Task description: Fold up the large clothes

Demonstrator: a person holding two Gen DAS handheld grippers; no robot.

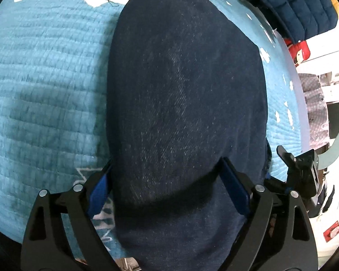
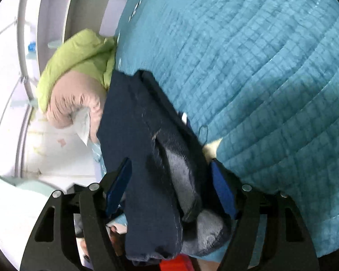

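A dark navy garment point(image 1: 183, 90) lies folded lengthwise on a teal quilted bedspread point(image 1: 45, 79). My left gripper point(image 1: 167, 180) has its blue-padded fingers point(image 1: 235, 192) spread wide, one on each side of the garment's near end, with cloth filling the gap. In the right wrist view the same garment point(image 2: 147, 135) is bunched in layers. It runs between the wide-spread fingers point(image 2: 118, 185) of my right gripper point(image 2: 169, 180) at the bed's edge. The right gripper's body also shows in the left wrist view point(image 1: 300, 169), at the right.
A lime green and beige padded jacket point(image 2: 79, 72) lies off the bedspread point(image 2: 260, 79) edge on the left. A navy puffer jacket point(image 1: 300, 6) and a red item point(image 1: 298, 49) lie beyond the far right corner. White furniture stands past the edge.
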